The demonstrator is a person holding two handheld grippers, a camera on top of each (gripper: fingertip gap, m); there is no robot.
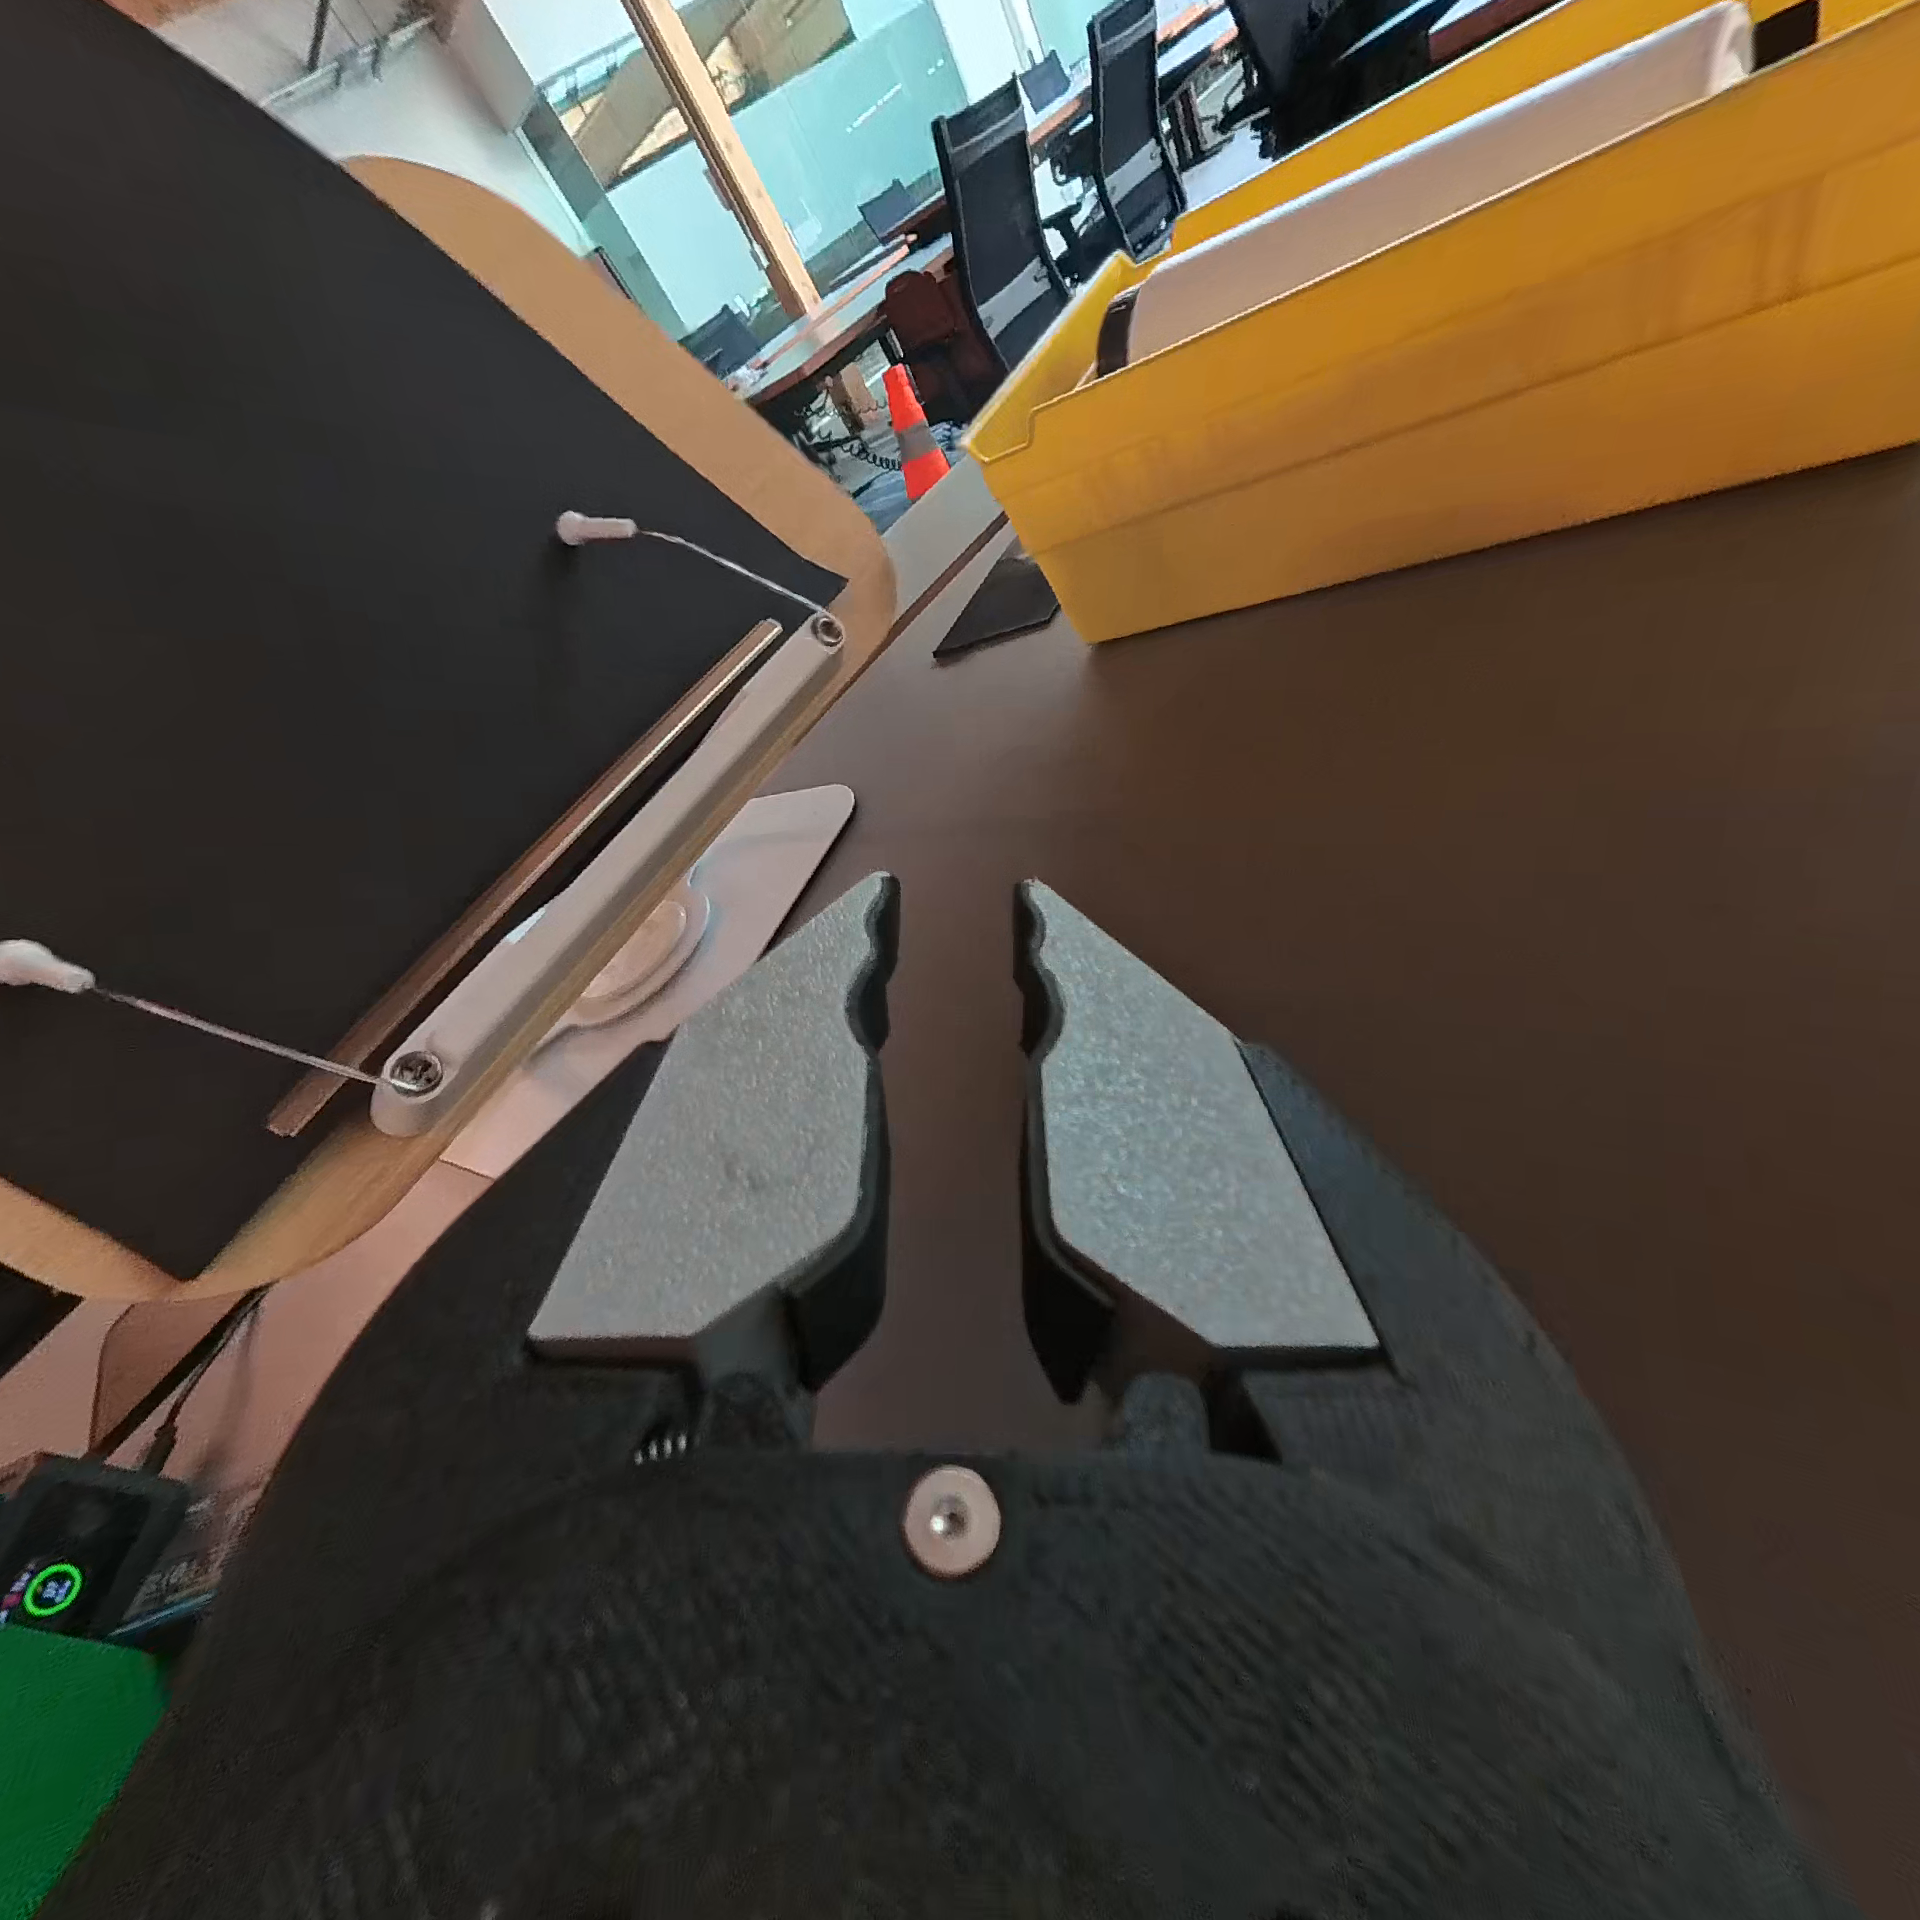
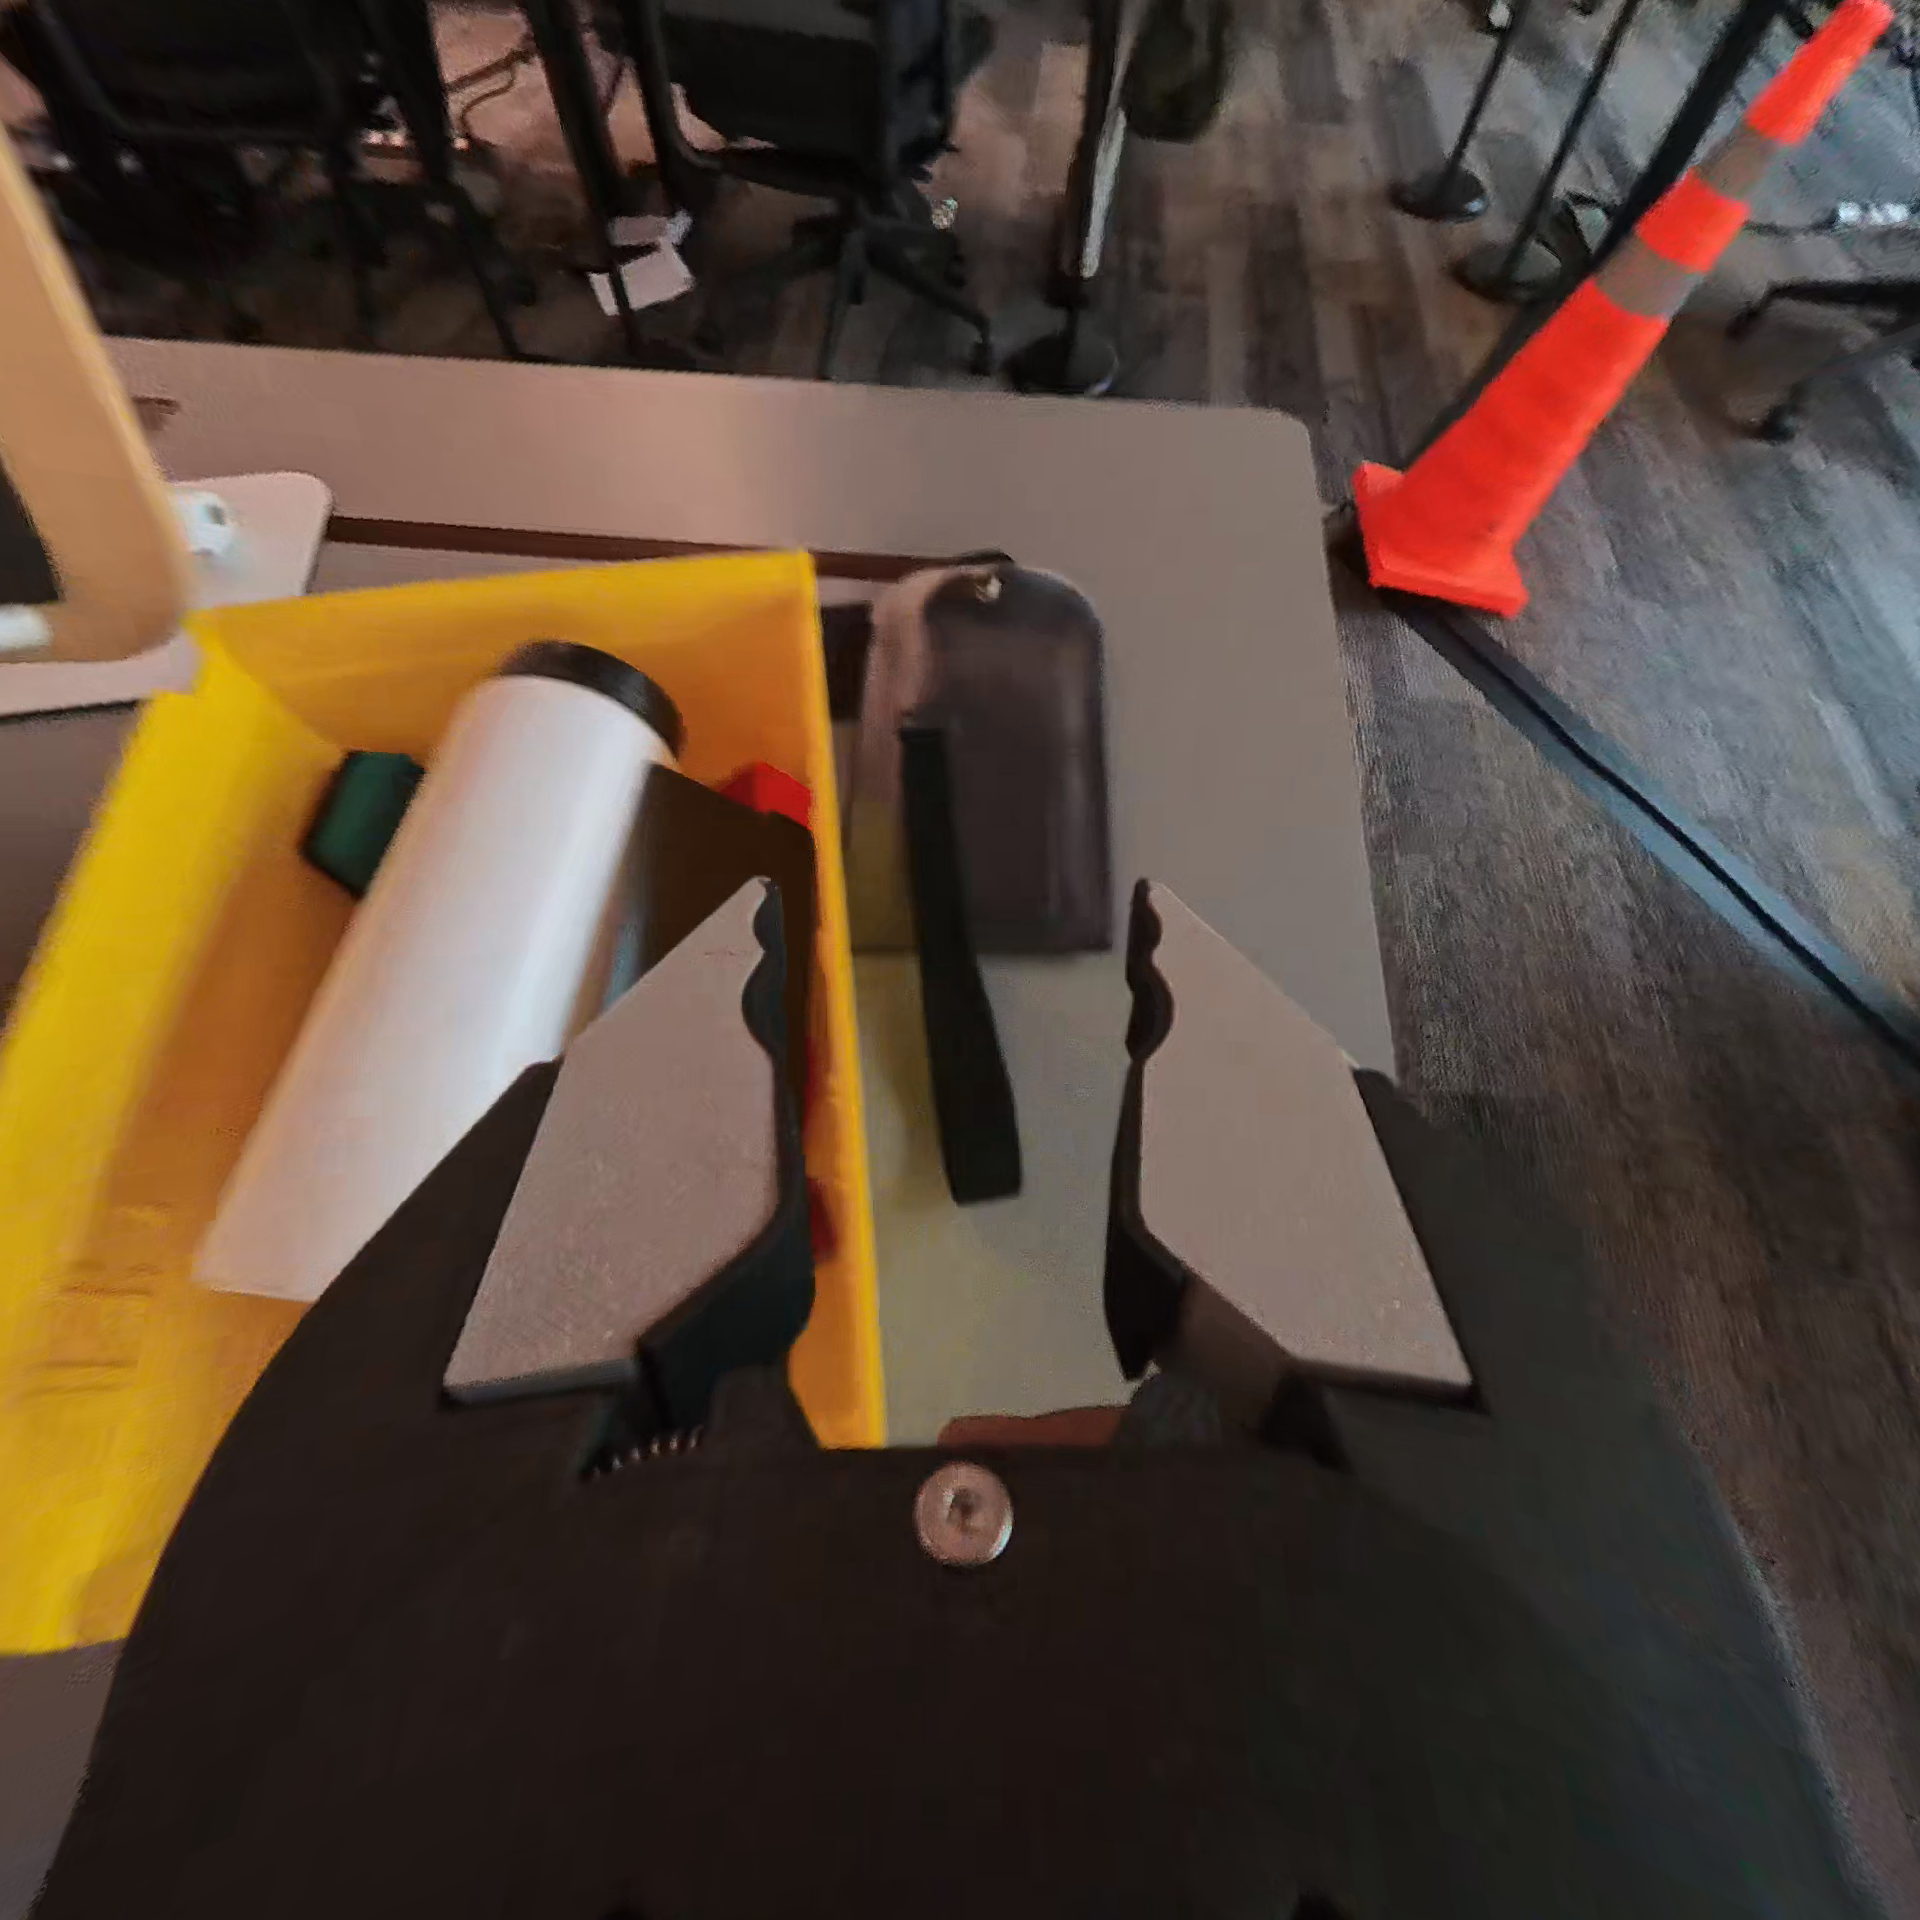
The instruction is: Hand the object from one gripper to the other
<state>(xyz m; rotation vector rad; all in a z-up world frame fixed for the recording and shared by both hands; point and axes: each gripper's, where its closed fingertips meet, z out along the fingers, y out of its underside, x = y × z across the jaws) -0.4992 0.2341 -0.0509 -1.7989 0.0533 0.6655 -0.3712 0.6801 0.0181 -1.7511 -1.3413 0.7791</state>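
Note:
A dark leather tag (image 2: 1008, 748) with a black strap (image 2: 956, 1039) lies flat on the grey table (image 2: 1226, 644), just right of a yellow bin (image 2: 104, 935). My right gripper (image 2: 956, 888) hovers above the tag's strap end, jaws wide open and empty. My left gripper (image 1: 956, 894) is low over the dark tabletop (image 1: 1455, 935), its jaws a small gap apart with nothing between them. In the left wrist view a dark flat piece (image 1: 997, 613), possibly the tag, lies beside the yellow bin (image 1: 1455, 436).
The bin holds a white bottle (image 2: 468, 935) with a black cap, a green item (image 2: 358, 836) and a red item (image 2: 769, 790). A wood-framed black board (image 1: 260, 623) on a white base (image 1: 769, 842) stands at the left. An orange cone (image 2: 1538, 395) stands beyond the table's right edge.

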